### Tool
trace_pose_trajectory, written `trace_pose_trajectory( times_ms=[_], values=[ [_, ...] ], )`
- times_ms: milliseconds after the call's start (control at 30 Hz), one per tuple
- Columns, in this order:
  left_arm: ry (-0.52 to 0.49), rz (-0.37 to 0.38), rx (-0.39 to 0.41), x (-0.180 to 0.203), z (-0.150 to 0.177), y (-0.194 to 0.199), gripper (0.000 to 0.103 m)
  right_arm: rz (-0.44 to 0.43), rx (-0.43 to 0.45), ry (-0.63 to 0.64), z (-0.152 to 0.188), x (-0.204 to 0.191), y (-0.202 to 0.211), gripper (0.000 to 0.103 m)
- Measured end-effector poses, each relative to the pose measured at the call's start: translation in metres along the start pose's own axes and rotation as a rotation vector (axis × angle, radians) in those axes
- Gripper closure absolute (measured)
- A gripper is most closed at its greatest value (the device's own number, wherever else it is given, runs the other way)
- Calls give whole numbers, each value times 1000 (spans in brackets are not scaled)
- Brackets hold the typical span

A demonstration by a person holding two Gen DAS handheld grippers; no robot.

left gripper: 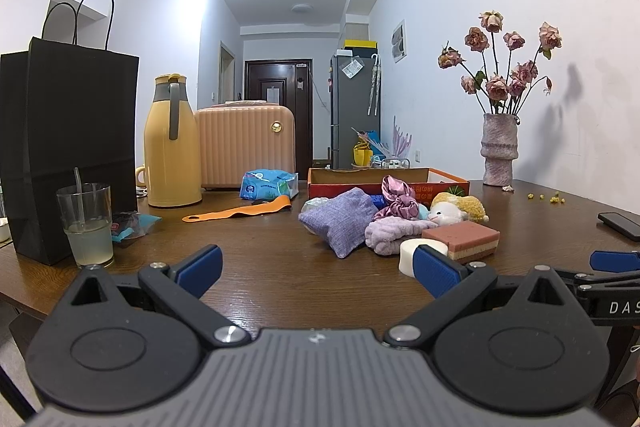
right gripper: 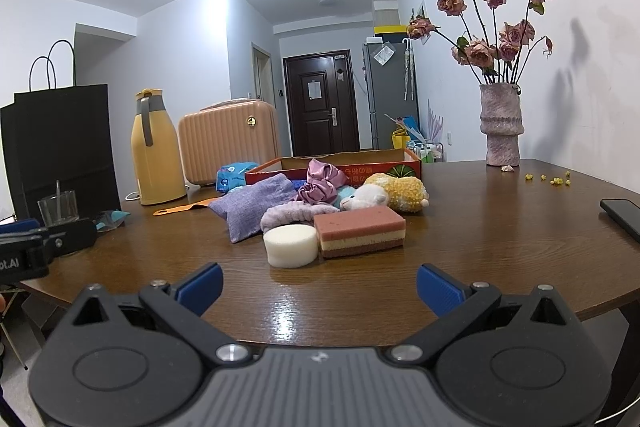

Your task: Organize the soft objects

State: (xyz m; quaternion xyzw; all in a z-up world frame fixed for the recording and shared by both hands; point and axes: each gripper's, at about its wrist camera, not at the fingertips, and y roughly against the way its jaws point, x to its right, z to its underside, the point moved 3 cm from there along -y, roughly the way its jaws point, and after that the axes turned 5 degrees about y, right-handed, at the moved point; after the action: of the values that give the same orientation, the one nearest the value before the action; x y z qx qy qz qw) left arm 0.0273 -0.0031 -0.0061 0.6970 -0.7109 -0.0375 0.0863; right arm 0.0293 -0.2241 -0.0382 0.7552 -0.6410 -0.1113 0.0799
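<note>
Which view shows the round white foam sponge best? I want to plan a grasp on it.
The right wrist view: the round white foam sponge sits whole and unobstructed, beside the layered pink rectangular sponge. In the left wrist view, the sponge is partly hidden behind a blue pad of the open left gripper.

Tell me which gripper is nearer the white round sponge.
Left. The left gripper has its right finger just beside the white round sponge; the right gripper sits back, with bare table between.

Bare table [right gripper: 460, 239] before the sponge [right gripper: 360, 231] — vase [right gripper: 502, 125] far right
</note>
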Motion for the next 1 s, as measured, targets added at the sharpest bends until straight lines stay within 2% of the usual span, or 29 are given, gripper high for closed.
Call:
trace_pose_trajectory(
  times_ms=[833, 1000],
  values=[
    [1, 3, -9, 0, 1, -1, 0, -3, 5, -5, 1, 2, 0, 0],
    [10, 0, -31, 0, 4, -29, 0, -9, 16, 3, -6, 11, -15, 0]
  ],
)
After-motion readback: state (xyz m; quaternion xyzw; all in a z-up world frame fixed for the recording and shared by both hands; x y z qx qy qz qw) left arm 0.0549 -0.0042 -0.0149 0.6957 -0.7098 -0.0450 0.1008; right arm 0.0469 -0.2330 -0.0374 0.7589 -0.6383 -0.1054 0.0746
